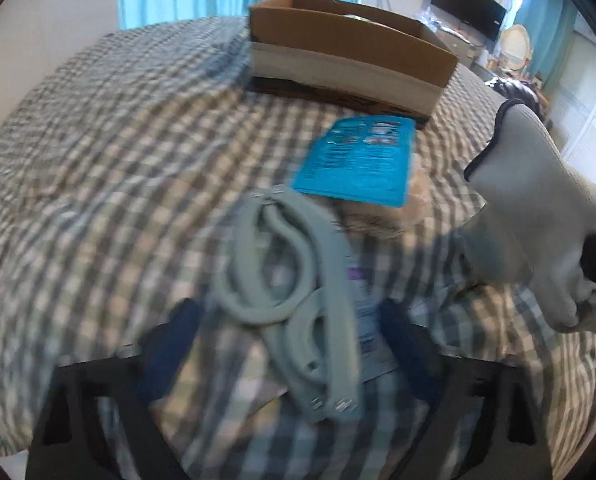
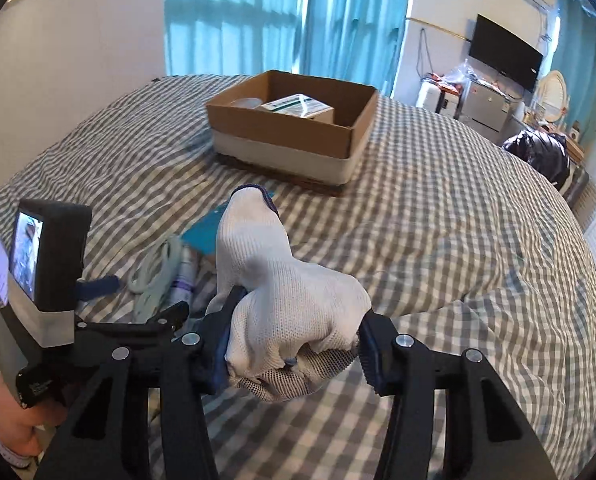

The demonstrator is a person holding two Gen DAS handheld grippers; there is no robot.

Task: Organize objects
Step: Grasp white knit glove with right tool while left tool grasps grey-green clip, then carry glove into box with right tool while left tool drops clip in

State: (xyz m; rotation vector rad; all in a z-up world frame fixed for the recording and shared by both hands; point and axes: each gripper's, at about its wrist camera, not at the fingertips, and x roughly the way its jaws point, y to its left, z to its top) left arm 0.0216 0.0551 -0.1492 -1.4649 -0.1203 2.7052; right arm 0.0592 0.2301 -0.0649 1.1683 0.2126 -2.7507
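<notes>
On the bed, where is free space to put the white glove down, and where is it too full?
Free: the checked bedcover right of the cardboard box, and left of it toward the wall. Crowded: in front of the box, where the blue packet, green straps and left gripper sit close together.

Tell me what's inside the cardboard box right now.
Inside the cardboard box sit a small white-and-green carton and a pale round lid-like thing. The near wall hides the floor in front of them.

glove [image 2: 286, 280]: white knit cloth | box [image 2: 294, 136]: matt cardboard | bedcover [image 2: 437, 216]: checked cloth | cord [image 1: 286, 280]: probably rubbery
</notes>
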